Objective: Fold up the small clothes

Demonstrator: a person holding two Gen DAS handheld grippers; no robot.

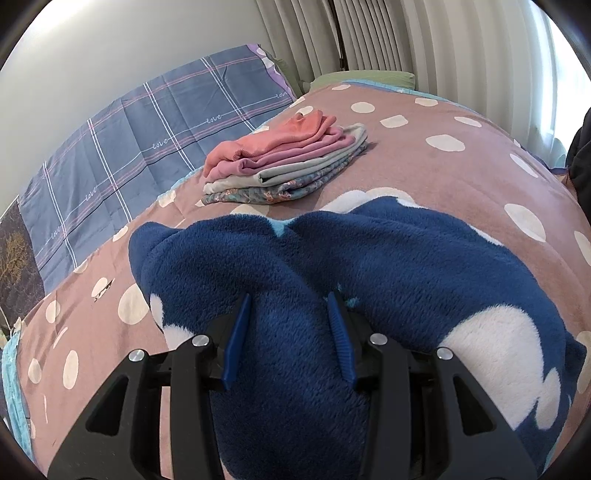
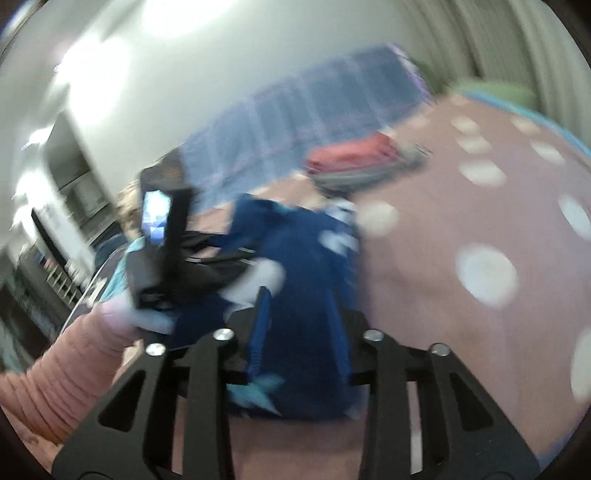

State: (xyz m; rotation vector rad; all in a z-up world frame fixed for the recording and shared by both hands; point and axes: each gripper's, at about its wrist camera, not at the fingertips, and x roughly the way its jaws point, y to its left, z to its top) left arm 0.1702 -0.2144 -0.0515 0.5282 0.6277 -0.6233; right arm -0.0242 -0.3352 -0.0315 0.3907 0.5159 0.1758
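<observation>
A: Left wrist view first: blue fleece garment [image 1: 332, 266] with white patches, spread on the bed [image 1: 461, 177], filling the near middle.
B: Held?
A: Yes. Left gripper [image 1: 290, 301] clamped on a thick bunched fold of it, fleece bulging up between the blue fingers [image 1: 238, 332], jaws part-way closed and pressing into the pile.
B: And on the right wrist view?
A: Badly blurred. Same blue fleece garment [image 2: 310, 266] running up between the jaws of the right gripper [image 2: 301, 295]. Looks gripped, fabric packed between the two fingers [image 2: 260, 332] with a light-blue edge hanging below them, jaws narrow.
B: Anything else close by there?
A: Left gripper body [image 2: 173, 243] seen from the side at left centre, black, with a small bright screen, touching the garment's left edge. Pink ribbed sleeve [image 2: 62, 373] and a hand [image 2: 122, 314] behind it, lower left.
B: Further out?
A: Stack of folded clothes [image 1: 284, 162] beyond the garment, apart from it: coral piece on top, then pink, pale grey, and a floral one at the bottom. Bed cover dusty pink with white dots. Blue plaid pillow [image 1: 140, 140] against the wall at left, green pillow [image 1: 369, 78] at the far end, pleated curtains [image 1: 388, 33] behind. Dark furniture at the far left of the right wrist view, too smeared to name.
</observation>
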